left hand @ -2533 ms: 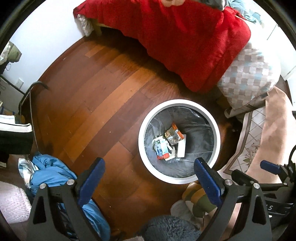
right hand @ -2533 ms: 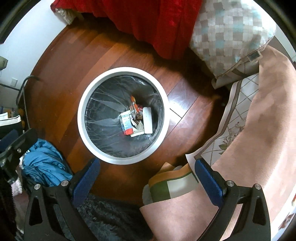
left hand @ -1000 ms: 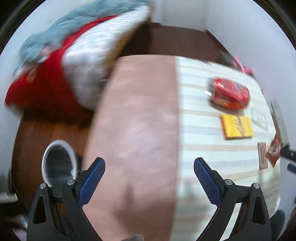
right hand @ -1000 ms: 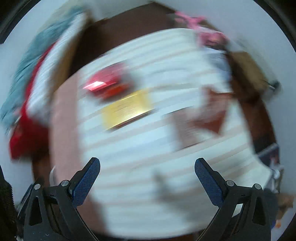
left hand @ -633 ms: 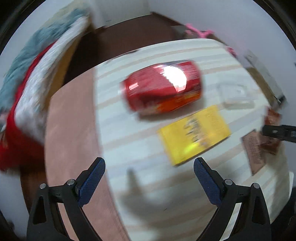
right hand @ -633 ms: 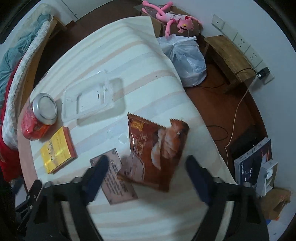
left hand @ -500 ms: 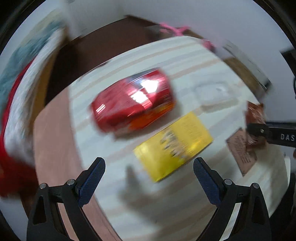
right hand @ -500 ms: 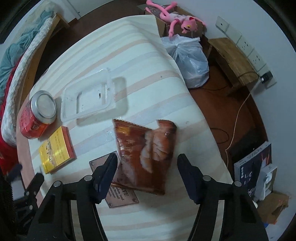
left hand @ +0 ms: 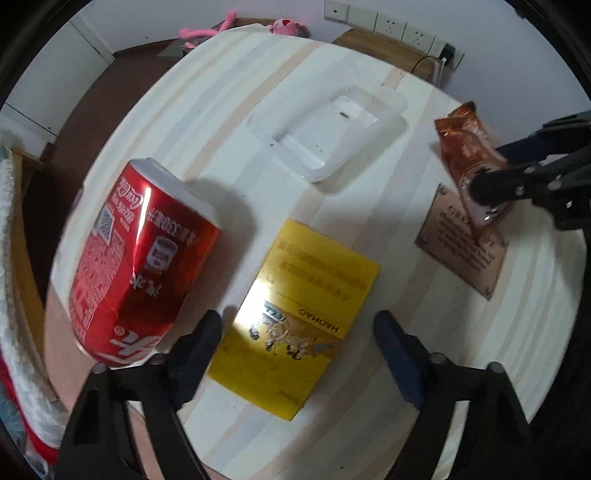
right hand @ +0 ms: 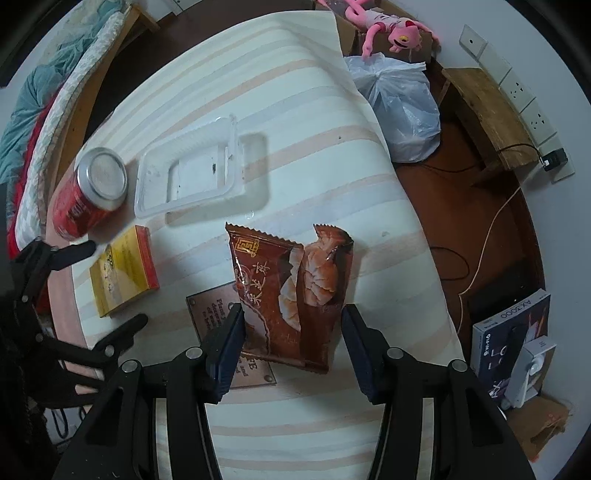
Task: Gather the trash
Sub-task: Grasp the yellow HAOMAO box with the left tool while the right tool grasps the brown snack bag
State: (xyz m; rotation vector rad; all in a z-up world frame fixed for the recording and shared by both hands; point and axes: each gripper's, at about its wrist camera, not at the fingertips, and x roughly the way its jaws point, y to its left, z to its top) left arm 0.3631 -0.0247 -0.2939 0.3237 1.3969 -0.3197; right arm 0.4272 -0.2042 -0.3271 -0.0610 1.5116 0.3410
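- The brown snack bag (right hand: 291,295) lies near the surface's (right hand: 295,147) right edge, partly over a brown plaque (right hand: 221,317).
- My right gripper (right hand: 291,347) has just been closing; its fingers (right hand: 225,347) flank the bag's lower end, the left touching, the right a sliver off.
- My left gripper (left hand: 299,354), also narrowing, straddles the yellow box (left hand: 303,314) without touching.
- A red can (left hand: 140,258) stands beside the box; a clear tray (left hand: 328,129) lies beyond.

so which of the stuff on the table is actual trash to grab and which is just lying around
Trash to collect:
- brown snack wrapper, between the right gripper's jaws
- yellow box, under the left gripper
- red can
- clear plastic tray

Just lying about:
- brown plaque
- pink plush toy
- white plastic bag
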